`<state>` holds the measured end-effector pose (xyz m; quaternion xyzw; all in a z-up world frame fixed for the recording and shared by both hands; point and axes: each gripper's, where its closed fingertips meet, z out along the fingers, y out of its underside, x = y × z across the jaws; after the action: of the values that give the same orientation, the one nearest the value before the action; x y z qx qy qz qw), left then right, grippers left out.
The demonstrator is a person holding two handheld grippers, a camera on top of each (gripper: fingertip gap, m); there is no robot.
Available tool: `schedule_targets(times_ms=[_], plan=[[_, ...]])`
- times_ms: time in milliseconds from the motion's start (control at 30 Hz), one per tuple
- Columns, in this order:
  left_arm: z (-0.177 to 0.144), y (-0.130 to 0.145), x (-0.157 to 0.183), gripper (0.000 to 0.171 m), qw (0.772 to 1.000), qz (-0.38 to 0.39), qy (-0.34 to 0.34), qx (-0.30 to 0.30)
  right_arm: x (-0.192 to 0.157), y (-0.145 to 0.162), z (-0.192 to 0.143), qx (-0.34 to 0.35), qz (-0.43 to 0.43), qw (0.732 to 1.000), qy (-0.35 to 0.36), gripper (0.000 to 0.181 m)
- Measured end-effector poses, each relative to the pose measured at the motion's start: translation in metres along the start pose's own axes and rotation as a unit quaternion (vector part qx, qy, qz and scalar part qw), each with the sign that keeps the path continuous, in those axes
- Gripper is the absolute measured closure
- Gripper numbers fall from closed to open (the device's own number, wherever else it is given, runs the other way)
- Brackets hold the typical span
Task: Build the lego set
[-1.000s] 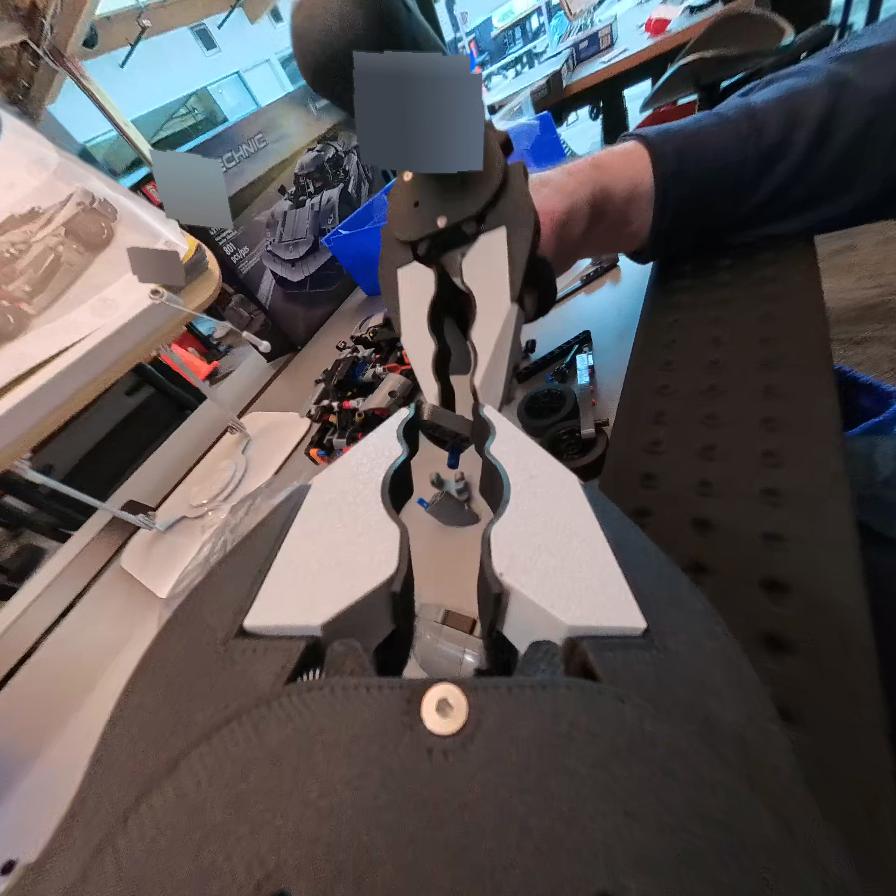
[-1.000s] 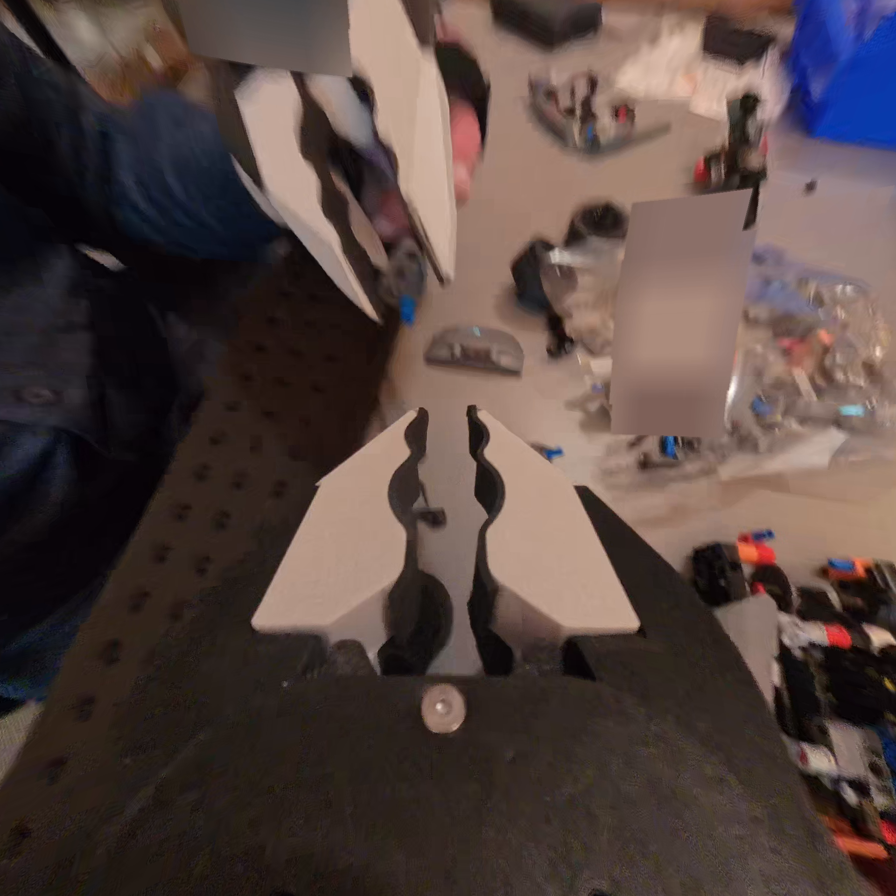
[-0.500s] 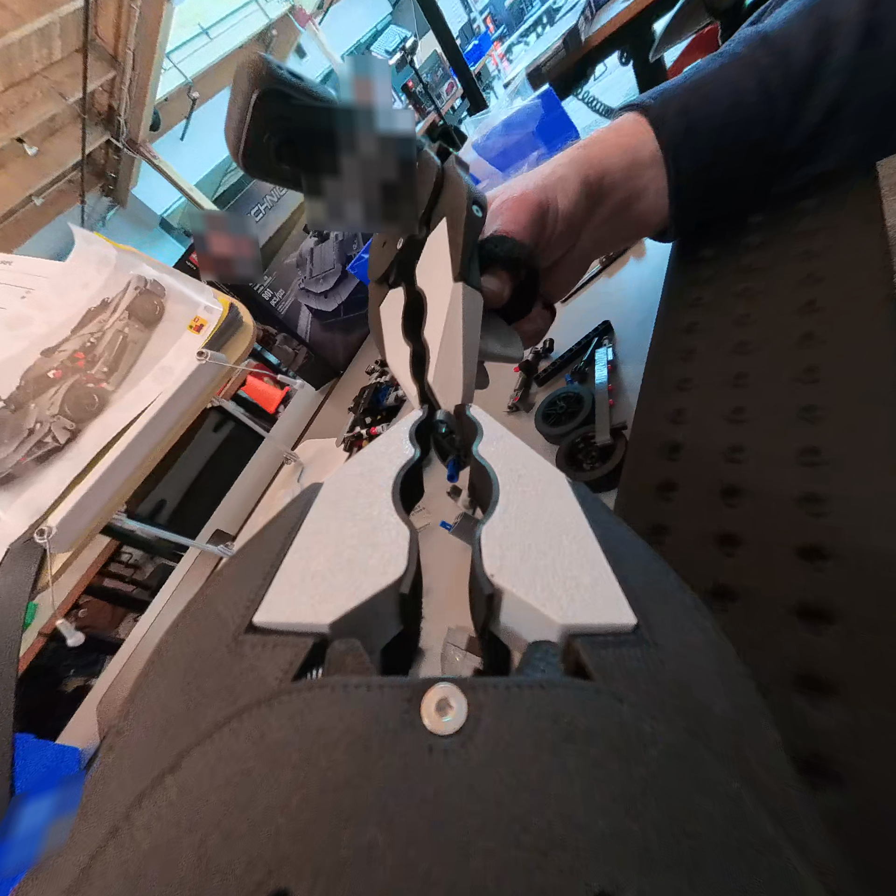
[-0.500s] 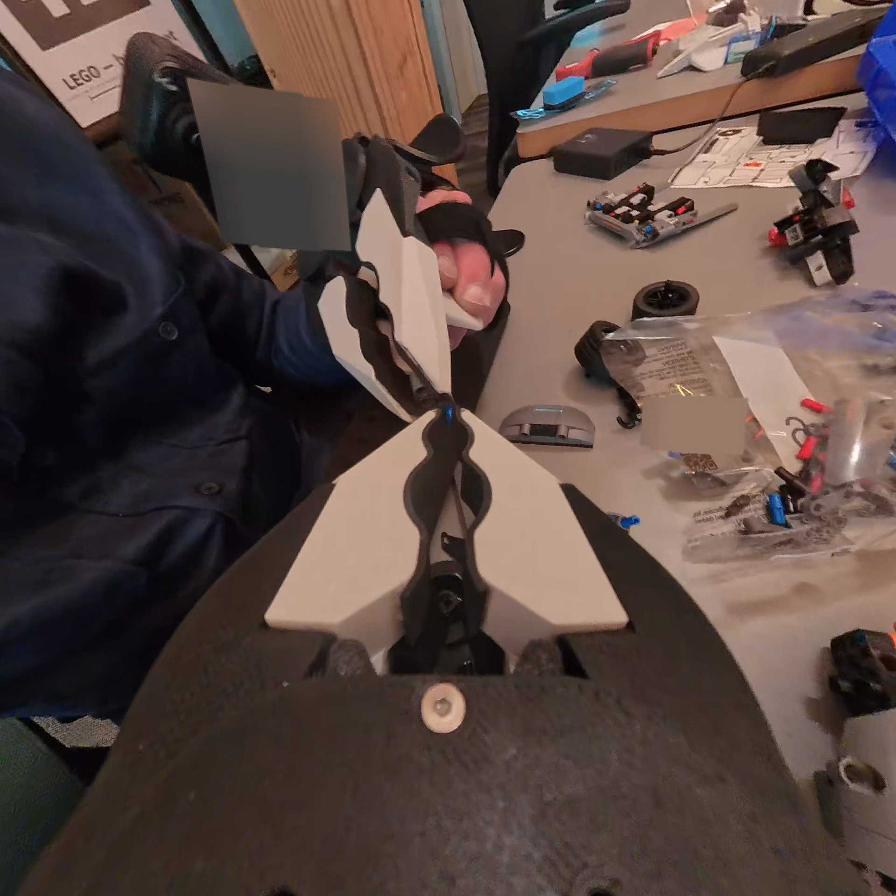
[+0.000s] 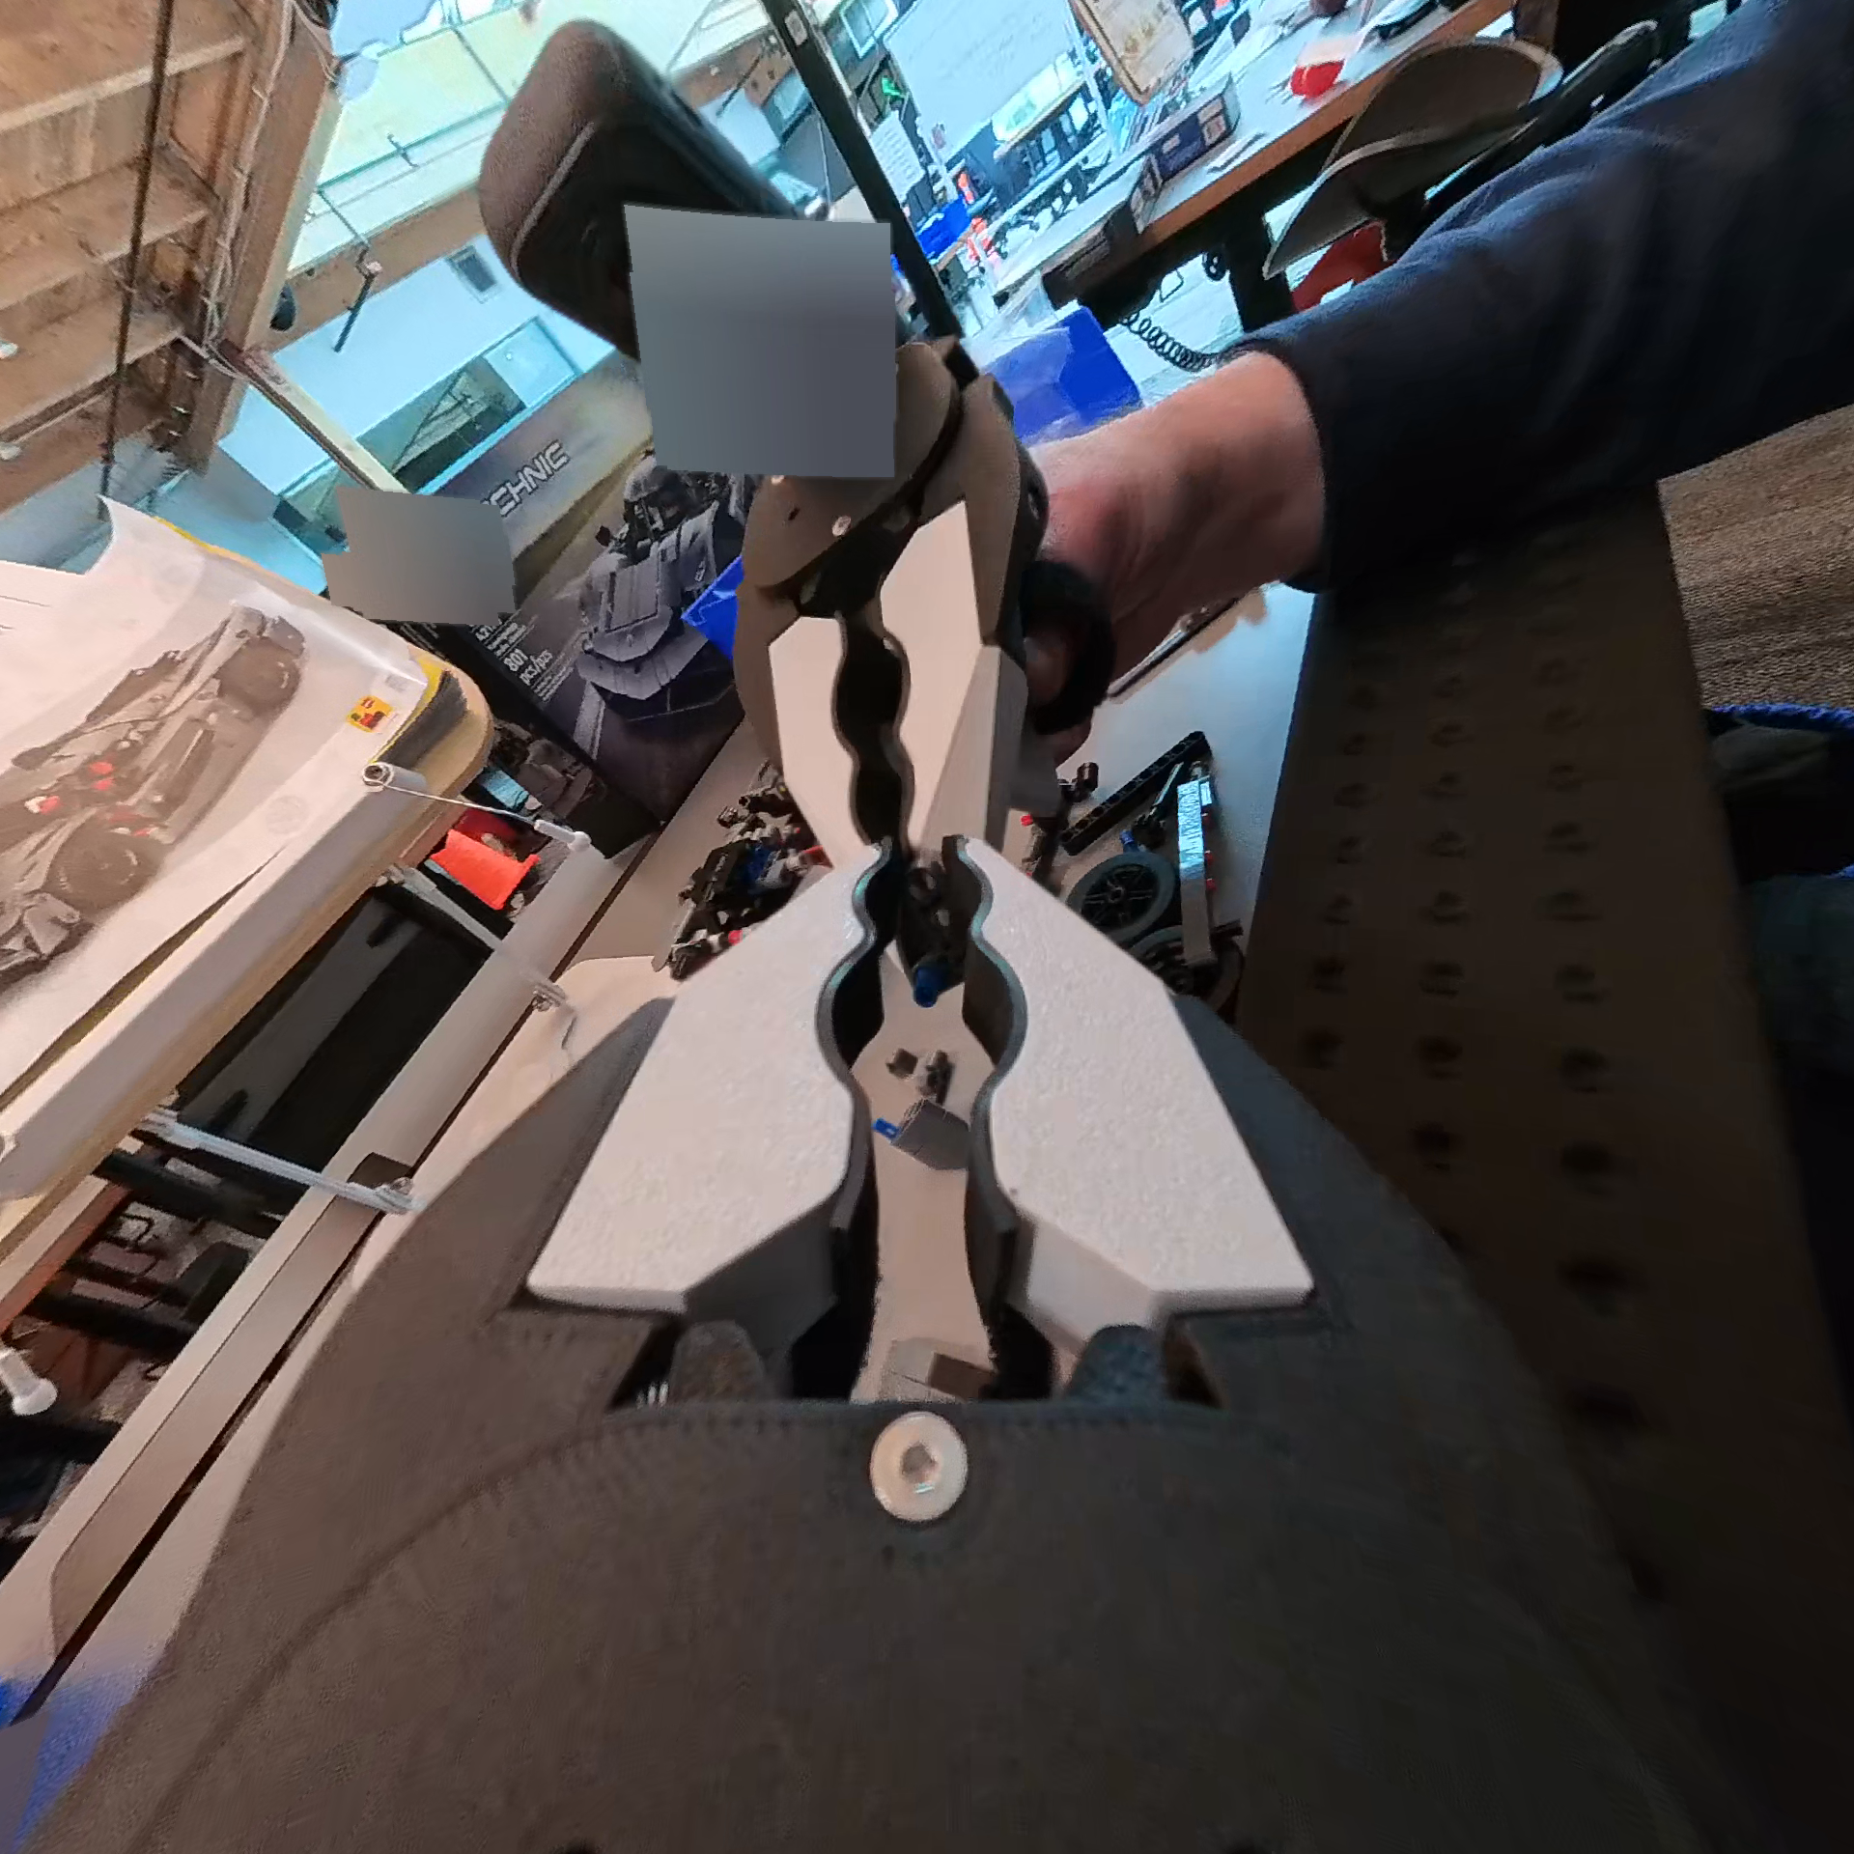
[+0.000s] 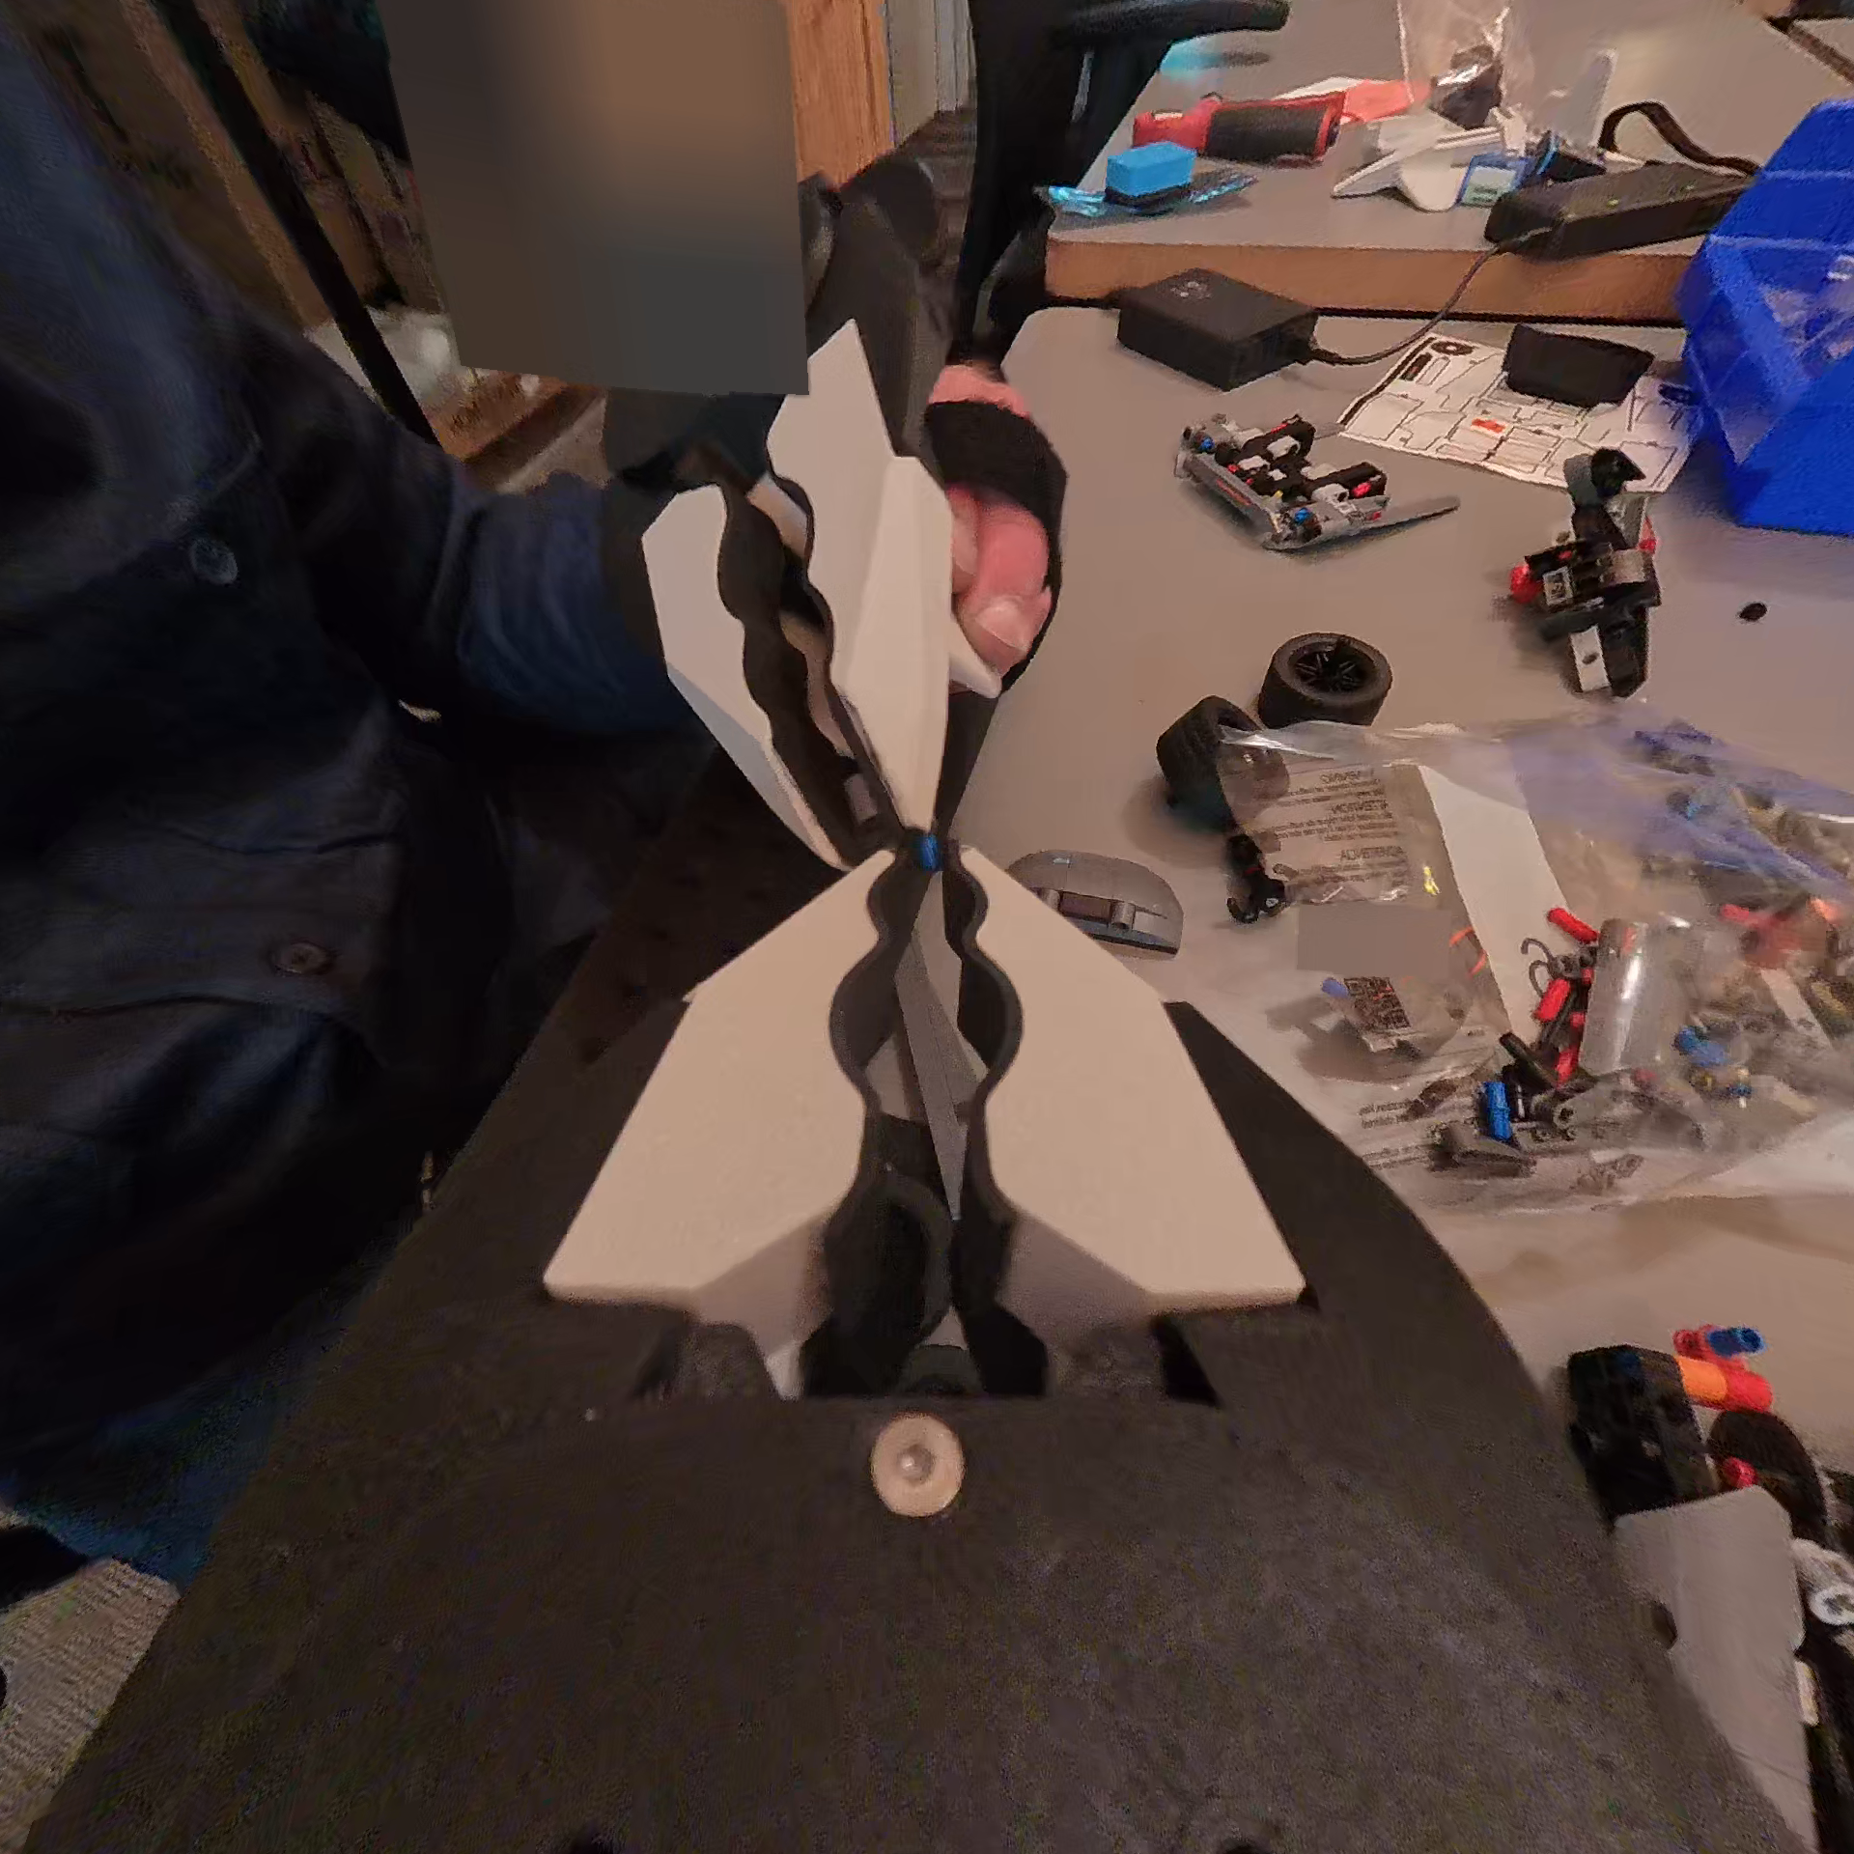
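We pinch a small black piece with a blue pin (image 5: 925, 988) in our left gripper (image 5: 921, 883), fingers clenched on it. Our right gripper (image 6: 923, 863) meets it tip to tip; whether it grasps, we cannot tell. Beyond, on the grey table (image 6: 1104, 622), lie a parts bag (image 6: 1565, 953), wheels (image 6: 1324, 677), then a blue bin (image 6: 1776, 331).

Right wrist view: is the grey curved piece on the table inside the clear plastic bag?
No: the grey curved piece lies bare on the table, left of the clear plastic bag and outside it.
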<state>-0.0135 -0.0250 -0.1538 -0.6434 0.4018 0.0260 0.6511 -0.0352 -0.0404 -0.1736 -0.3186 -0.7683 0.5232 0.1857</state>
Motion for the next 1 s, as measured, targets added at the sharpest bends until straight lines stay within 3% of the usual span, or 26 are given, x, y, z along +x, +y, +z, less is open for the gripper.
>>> schedule_targets(times_ms=[167, 400, 533, 1000], plan=[[-0.002, 0.0, -0.003, 0.164, 1.0, -0.022, 0.004, 0.01, 0.001, -0.001, -0.004, -0.011, -0.028, 0.999, 0.021, 0.179], [-0.003, 0.011, -0.008, 0.144, 0.998, -0.069, 0.01, -0.005, 0.007, -0.006, -0.011, -0.016, -0.067, 0.995, 0.067, 0.18], [-0.001, 0.015, -0.003, 0.157, 0.996, -0.086, 0.037, -0.014, 0.007, -0.003, -0.009, -0.036, -0.089, 0.992, 0.083, 0.179], [-0.006, 0.011, 0.0, 0.158, 0.987, -0.143, 0.067, 0.004, 0.001, -0.005, -0.011, -0.058, -0.11, 0.987, 0.097, 0.18]])
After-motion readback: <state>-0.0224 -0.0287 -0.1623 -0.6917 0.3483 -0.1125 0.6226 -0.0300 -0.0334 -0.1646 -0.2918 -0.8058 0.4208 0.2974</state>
